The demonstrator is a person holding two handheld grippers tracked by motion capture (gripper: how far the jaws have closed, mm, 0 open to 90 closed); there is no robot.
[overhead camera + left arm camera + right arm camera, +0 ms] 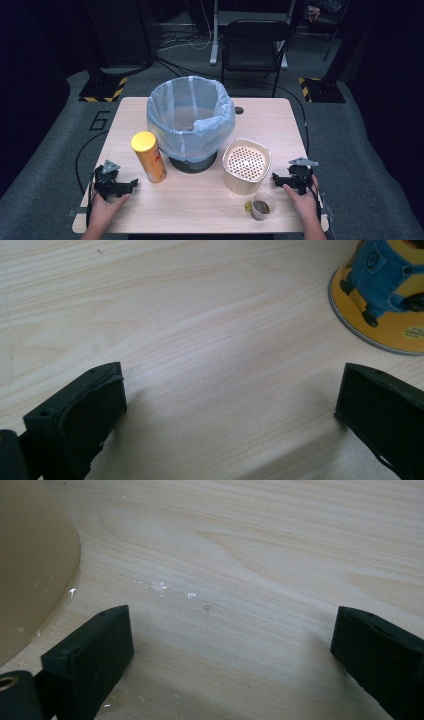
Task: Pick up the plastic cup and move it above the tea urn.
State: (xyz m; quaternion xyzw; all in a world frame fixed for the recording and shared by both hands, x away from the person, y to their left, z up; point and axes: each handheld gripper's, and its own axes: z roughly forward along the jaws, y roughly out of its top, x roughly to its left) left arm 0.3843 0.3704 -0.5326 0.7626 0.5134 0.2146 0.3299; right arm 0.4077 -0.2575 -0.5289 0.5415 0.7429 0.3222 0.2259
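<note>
Resting on the wooden table (200, 200), your left gripper (131, 184) gapes wide and empty — the yellow chip can (149, 156) just beside it; your right gripper (275, 178) too, near the beige strainer tub (245, 166).

Light wooden rectangular table (200, 200) in the foreground. Small dark round grommet (239, 110) near its far edge. Black folding metal chair (255, 42) behind the table, well apart. Yellow-and-black striped base plates at far left (103, 90) and far right (321, 90). White numeral "6" (100, 120) marked on grey floor.
</note>
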